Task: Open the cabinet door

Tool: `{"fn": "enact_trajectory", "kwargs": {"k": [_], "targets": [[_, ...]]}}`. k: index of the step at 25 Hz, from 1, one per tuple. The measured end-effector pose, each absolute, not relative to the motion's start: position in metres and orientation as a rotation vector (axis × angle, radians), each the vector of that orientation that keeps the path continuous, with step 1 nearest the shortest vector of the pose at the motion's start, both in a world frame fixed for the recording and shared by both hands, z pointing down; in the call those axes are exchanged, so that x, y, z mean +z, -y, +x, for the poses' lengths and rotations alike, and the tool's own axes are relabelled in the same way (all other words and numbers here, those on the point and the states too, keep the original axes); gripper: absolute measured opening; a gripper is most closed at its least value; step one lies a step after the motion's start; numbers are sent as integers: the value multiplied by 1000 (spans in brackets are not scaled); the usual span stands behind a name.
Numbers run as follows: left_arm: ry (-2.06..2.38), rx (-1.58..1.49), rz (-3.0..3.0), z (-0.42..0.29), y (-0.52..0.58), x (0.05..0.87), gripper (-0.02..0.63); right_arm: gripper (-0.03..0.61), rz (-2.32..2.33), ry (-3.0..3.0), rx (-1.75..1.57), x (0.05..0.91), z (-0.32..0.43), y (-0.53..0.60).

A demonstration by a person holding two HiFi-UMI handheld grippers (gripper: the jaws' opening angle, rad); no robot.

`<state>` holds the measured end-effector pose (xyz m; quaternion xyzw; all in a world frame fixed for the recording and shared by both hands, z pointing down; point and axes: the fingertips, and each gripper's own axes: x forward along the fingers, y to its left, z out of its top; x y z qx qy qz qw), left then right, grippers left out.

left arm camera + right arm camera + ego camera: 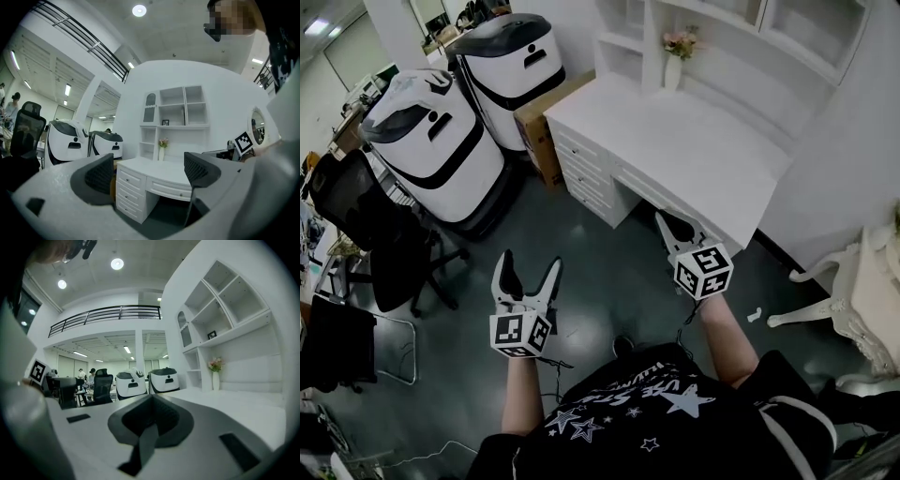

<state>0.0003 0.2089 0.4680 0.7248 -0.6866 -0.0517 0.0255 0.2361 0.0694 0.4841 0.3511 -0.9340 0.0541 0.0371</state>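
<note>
Currently nothing touches the furniture. The person stands on the dark floor, short of the white bench (pixel 694 141), with a gripper in each hand, both held roughly level and pointing at it.

Left gripper (pixel 530 262): jaws spread wide, nothing between them. Through the gap, its own view shows only the drawers (pixel 133 187). It is likely set open so it can take a handle or door edge on arrival.

Right gripper (pixel 667 223): jaws pressed together, empty, tip near the bench's front edge in the head view. I judge it the idle hand for now.

Cabinet door (pixel 814 26): up in the shelf unit at the back of the bench, against the wall, closed as far as I can tell. It is well apart from both grippers, with the whole benchtop between. No handle can be made out from here.

Vase of flowers (pixel 675 61): stands at the back of the benchtop beside the open shelves, so the reach should avoid it. Two white machines (pixel 431 141) stand off to the left, out of the way.

Judgement: approach step, task barely begun. The next move calls for closing in and raising the open gripper to the door.
</note>
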Motion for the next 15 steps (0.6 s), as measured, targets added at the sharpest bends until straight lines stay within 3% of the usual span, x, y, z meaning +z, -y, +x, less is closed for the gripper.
{"fn": "enact_trajectory", "kwargs": {"k": [15], "targets": [[1972, -80, 2374, -14, -56, 472, 463, 6, 1245, 2837, 202, 489, 236, 50]]}}
